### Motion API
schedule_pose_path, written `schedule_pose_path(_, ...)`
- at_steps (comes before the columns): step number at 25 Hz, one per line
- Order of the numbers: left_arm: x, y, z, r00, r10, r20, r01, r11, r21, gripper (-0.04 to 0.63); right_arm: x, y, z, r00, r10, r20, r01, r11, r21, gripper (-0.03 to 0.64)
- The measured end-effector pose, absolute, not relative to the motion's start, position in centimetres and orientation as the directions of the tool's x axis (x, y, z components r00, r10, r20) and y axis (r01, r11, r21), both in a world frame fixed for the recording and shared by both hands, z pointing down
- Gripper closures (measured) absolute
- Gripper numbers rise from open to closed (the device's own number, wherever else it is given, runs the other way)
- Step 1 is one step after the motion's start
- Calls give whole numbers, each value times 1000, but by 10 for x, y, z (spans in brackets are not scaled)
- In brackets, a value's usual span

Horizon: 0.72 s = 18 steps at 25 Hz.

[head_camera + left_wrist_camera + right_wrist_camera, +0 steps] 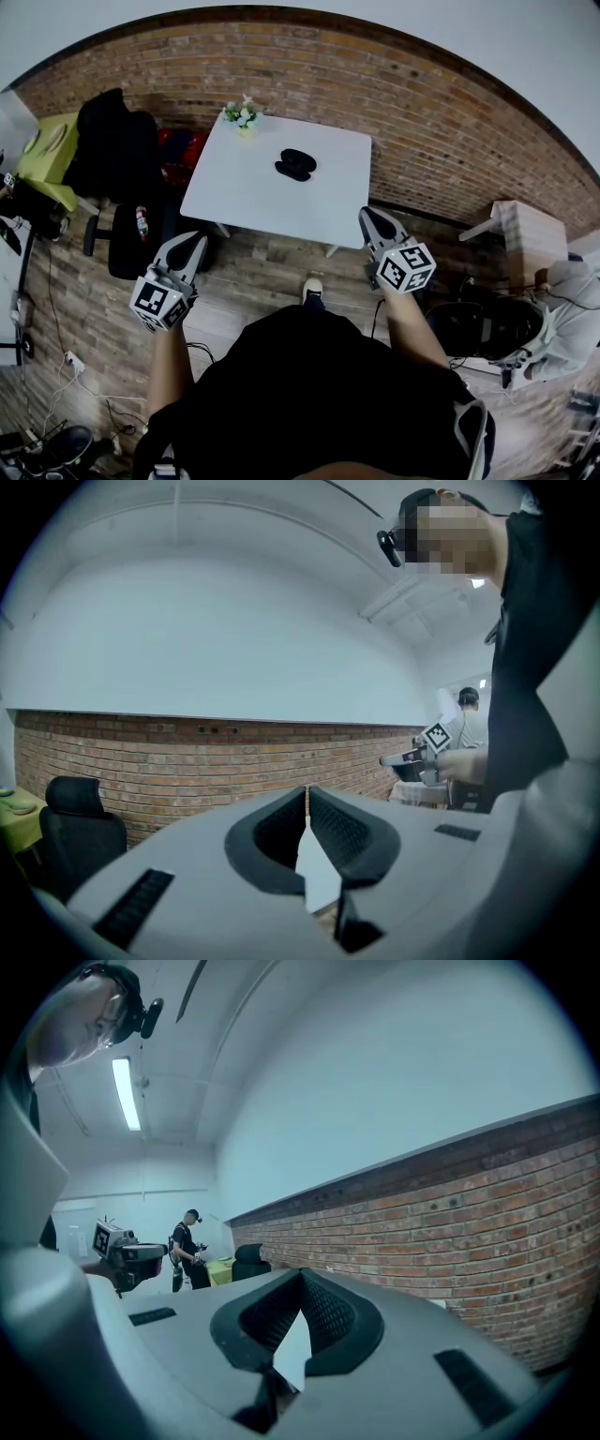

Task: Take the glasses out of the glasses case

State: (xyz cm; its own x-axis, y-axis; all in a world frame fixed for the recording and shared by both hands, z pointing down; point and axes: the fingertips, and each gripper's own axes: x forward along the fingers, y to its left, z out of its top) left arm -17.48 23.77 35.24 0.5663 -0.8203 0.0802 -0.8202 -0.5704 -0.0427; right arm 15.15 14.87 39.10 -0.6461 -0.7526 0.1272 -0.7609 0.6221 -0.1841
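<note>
The white table (234, 202) stands ahead of the person, with the brick wall (422, 122) just past its far edge. The glasses case (294, 165), a small black shape, lies near the middle of the table, a little toward the far edge and well clear of all four edges. From this height I cannot tell whether it is open or closed. A small bunch of flowers (242, 114) sits at the far left corner. The rest of the tabletop is bare, leaving free surface on every side of the case.

Both grippers are held off the table, over the wood floor (272, 272). The left gripper (192, 240) hangs out from the near left corner, apart from it. The right gripper (371, 217) has its tips just beside the near right corner.

In the left gripper view, the left gripper (307, 794) has its jaws pressed together at the tips with nothing between them. The right gripper (300, 1274) looks the same in the right gripper view, jaws closed and empty.

A black chair (117, 150) crowds the table's left edge.
</note>
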Motion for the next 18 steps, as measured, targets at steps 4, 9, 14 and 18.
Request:
schedule_pose_path(4,-167,225,357,574,-814,90,-812,-580,-63,575,157,138,396,-647,-750,134,-760,622,-188,601)
schedule_pose_path(9,-160,206,358,578,-811,91,-811,-583,-46,575,164,120,399,-647,-749,144,-760,621,-192,601)
schedule_pose_path(14,-158,189,359,570,-815,103,-816,-576,-52,575,165,103,401,-650,-744,151,-758,623,-192,601)
schedule_pose_path(18,-156,177,363,572,-814,105,-814,-578,-49,574,165,89,402,-655,-738,159,-755,629,-186,601)
